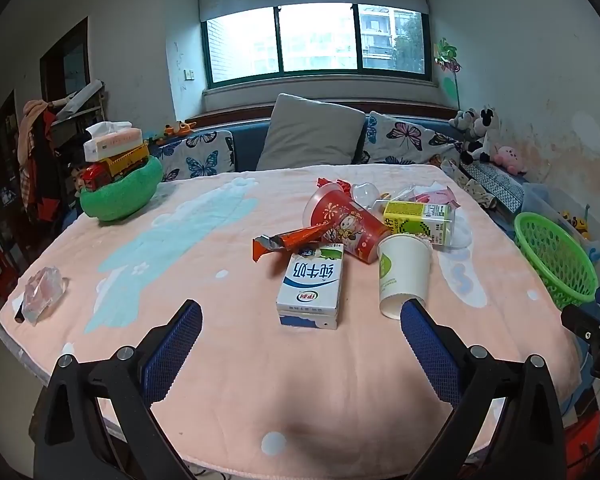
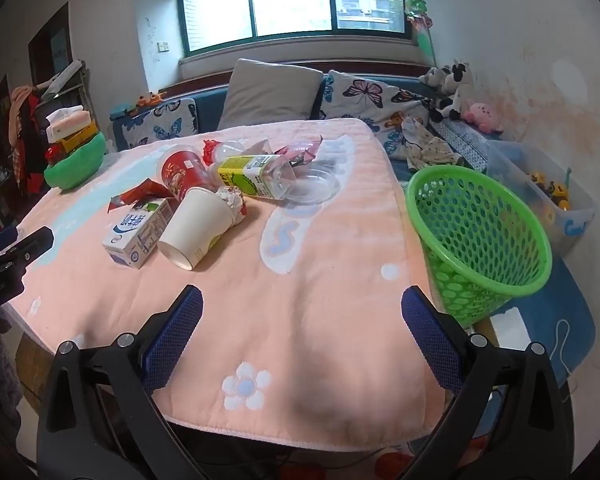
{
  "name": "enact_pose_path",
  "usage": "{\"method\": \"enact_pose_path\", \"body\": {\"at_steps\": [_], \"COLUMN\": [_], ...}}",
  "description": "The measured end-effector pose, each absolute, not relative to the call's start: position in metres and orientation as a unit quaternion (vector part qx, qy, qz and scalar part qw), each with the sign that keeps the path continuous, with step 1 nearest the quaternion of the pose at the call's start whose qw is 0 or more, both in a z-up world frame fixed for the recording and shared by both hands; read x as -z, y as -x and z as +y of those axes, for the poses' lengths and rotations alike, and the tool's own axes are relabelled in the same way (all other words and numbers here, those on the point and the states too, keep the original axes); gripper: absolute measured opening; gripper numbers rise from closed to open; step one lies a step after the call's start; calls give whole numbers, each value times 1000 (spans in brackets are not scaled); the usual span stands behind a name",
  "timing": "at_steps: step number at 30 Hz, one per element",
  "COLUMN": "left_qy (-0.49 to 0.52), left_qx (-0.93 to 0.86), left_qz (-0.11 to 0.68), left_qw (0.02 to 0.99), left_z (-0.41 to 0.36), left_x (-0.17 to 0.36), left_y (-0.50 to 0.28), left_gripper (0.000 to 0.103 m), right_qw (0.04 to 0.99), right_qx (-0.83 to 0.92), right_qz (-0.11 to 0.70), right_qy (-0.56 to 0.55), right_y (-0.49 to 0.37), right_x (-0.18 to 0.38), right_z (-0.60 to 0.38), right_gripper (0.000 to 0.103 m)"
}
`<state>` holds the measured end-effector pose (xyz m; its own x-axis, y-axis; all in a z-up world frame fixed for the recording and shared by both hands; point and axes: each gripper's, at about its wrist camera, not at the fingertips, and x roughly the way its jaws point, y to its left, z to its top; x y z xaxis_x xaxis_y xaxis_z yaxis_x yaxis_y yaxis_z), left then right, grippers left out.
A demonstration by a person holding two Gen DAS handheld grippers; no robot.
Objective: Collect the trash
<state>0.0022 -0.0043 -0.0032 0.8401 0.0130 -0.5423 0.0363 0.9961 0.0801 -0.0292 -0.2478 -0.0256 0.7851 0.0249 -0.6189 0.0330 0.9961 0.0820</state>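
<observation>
Both pairs of blue-padded fingers stand wide apart and empty, the left gripper (image 1: 300, 320) and right gripper (image 2: 302, 308) hovering over the near edge of the bench under its pink fleece blanket (image 2: 300, 320). Mid-bench lies a trash heap: a white-and-blue milk carton (image 1: 311, 286) flat, long axis toward the left gripper; a white paper cup (image 1: 404, 276) tipped, mouth nearward. A green mesh plastic basket (image 2: 480, 236) leans off the bench's right edge. Beyond, a cushioned sofa (image 1: 316, 132) sits beneath the window (image 1: 318, 40).
</observation>
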Motion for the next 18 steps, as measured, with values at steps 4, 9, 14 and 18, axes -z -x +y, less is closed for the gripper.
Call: {"method": "enact_pose_path", "body": {"at_steps": [4, 9, 14, 18], "left_qy": [-44, -44, -45, -45], "left_qx": [5, 5, 4, 4], "left_qz": [283, 283, 283, 283], "left_qw": [958, 958, 958, 958], "left_z": [-4, -4, -5, -5], "left_x": [2, 1, 1, 1], "left_y": [-3, -4, -4, -4], "left_gripper": [96, 96, 96, 96], "right_qw": [944, 944, 944, 944], "right_qx": [2, 3, 1, 1], "right_qz": [328, 328, 328, 326], "right_qy": [-41, -41, -41, -41], "right_y": [28, 28, 27, 27], "right_x": [24, 23, 23, 21], "right_z": [-248, -248, -248, -247], "right_gripper": [99, 99, 99, 99]}}
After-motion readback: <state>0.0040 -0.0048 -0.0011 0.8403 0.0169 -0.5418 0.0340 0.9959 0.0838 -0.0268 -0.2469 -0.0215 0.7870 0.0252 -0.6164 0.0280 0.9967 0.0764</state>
